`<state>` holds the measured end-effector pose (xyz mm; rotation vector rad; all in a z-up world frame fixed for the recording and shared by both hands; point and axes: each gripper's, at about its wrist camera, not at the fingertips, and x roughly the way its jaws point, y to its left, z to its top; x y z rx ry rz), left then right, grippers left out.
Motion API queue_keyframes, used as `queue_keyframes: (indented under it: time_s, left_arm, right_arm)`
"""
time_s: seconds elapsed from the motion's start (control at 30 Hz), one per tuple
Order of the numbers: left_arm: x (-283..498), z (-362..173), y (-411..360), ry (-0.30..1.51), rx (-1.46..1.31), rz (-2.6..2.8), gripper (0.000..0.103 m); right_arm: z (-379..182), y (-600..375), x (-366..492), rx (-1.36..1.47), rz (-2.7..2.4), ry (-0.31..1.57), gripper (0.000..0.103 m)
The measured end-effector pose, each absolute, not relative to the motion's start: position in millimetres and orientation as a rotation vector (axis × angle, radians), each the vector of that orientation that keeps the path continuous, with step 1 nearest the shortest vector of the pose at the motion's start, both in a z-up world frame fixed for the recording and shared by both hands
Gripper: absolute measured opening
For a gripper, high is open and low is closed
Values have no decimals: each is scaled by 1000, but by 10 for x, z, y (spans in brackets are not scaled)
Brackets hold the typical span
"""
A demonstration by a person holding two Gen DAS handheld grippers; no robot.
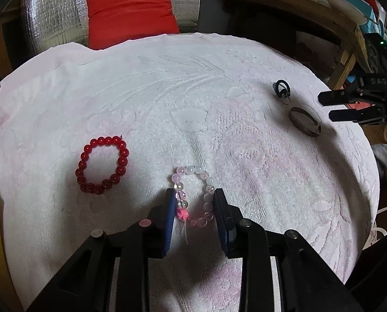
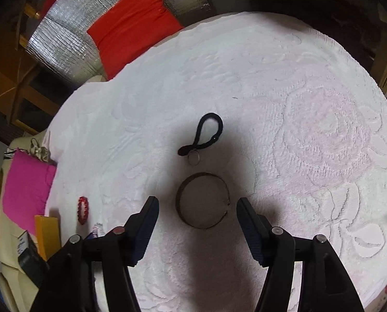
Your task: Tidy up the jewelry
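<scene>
L tongs (image 1: 193, 195) released, straddling pink bead bracelet (image 1: 193, 195); R tongs (image 2: 197, 202) released, just short of metal bangle (image 2: 202, 200).

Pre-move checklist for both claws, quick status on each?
1. Left claw straddles the pink bracelet: ok.
2. Left pads pressing on its beads: cannot tell.
3. Right claw open wider than the bangle: ok.
4. Bangle centred between the right fingers: ok.
5. Black cord with its small ring lies apart from the bangle, beyond it: ok.
6. Red bracelet clear of the left claw: ok.
</scene>
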<state>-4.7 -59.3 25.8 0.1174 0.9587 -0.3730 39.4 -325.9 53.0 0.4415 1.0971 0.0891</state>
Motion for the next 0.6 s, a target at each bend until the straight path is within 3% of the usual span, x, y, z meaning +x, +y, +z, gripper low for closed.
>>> queue_keyframes:
  time_s: [0.3,0.6]
  left_arm:
    - [-77,255,-636,957,120,-389,45]
    - [-82,252,-627,955,119,-394,48]
  right_arm:
    - [300,-2886,582,211,19,1144,69]
    - [181,-2664,663,96,-39,1092,72]
